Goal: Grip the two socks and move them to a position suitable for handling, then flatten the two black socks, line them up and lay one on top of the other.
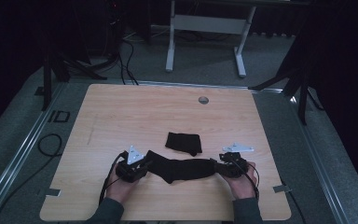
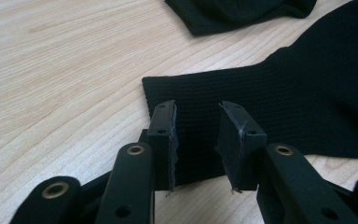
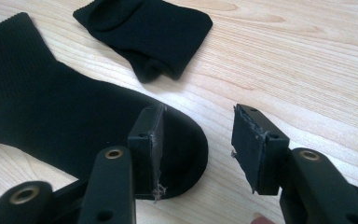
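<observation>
A long black sock (image 1: 182, 169) lies flat across the near part of the wooden table (image 1: 144, 107), between my two grippers. My left gripper (image 1: 137, 167) stands open at its cuff end. In the left gripper view, the jaws of the left gripper (image 2: 198, 112) are spread over the ribbed cuff (image 2: 284, 102) without pressing it. My right gripper (image 1: 223, 165) is open at the toe end. In the right gripper view, the right gripper (image 3: 199, 113) straddles the edge of the rounded toe (image 3: 51, 107), one jaw above the sock and the other over bare wood. A second black sock (image 1: 183, 142), folded, lies just behind.
A round grey grommet (image 1: 203, 100) sits near the table's far edge. A white desk frame (image 1: 205, 23) stands on the floor beyond. A cable (image 1: 49, 144) loops on the floor to the left. The far half of the table is bare wood.
</observation>
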`<state>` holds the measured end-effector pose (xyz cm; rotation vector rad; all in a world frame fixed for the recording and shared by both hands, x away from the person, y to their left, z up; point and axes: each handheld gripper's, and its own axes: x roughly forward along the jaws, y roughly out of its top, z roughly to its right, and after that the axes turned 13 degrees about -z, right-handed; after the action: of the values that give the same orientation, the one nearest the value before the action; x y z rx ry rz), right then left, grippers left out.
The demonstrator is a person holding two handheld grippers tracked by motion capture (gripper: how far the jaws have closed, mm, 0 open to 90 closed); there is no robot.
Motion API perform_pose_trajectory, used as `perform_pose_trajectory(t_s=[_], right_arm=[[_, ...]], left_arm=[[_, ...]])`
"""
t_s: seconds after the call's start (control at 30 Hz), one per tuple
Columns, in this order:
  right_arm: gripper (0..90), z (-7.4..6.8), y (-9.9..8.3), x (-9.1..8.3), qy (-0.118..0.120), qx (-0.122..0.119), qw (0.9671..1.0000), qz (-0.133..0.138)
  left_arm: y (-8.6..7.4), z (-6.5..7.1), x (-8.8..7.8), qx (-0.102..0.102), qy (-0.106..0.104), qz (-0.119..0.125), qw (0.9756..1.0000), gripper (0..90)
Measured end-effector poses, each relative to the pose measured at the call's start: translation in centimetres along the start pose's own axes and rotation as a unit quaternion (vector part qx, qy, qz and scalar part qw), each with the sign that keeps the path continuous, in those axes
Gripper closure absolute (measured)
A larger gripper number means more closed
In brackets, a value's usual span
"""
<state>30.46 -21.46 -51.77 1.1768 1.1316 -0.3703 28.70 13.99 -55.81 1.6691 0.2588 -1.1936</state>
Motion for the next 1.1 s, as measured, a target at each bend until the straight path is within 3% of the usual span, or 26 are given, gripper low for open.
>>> perform_pose_trajectory(t_s=[0.4,0.73,1.0,1.1], right_arm=[[50.5,-0.6,0.3,0.3,0.008,-0.013,0.9999,-0.005],[50.4,-1.1,1.1,0.6,0.025,-0.026,0.9993,-0.013],[51.6,-2.0,2.7,0.7,0.041,-0.042,0.9982,-0.010],[53.0,-2.9,4.0,0.8,0.051,-0.063,0.9966,-0.015]], left_arm=[[0.0,0.0,0.0,-0.007,-0.002,-0.007,1.0000,63.8],[0.0,-0.3,-0.1,-0.020,-0.015,-0.005,0.9997,63.6],[0.0,-0.4,-0.2,-0.021,-0.016,-0.003,0.9996,63.6],[0.0,-0.3,0.0,-0.021,-0.017,-0.006,0.9996,63.6]])
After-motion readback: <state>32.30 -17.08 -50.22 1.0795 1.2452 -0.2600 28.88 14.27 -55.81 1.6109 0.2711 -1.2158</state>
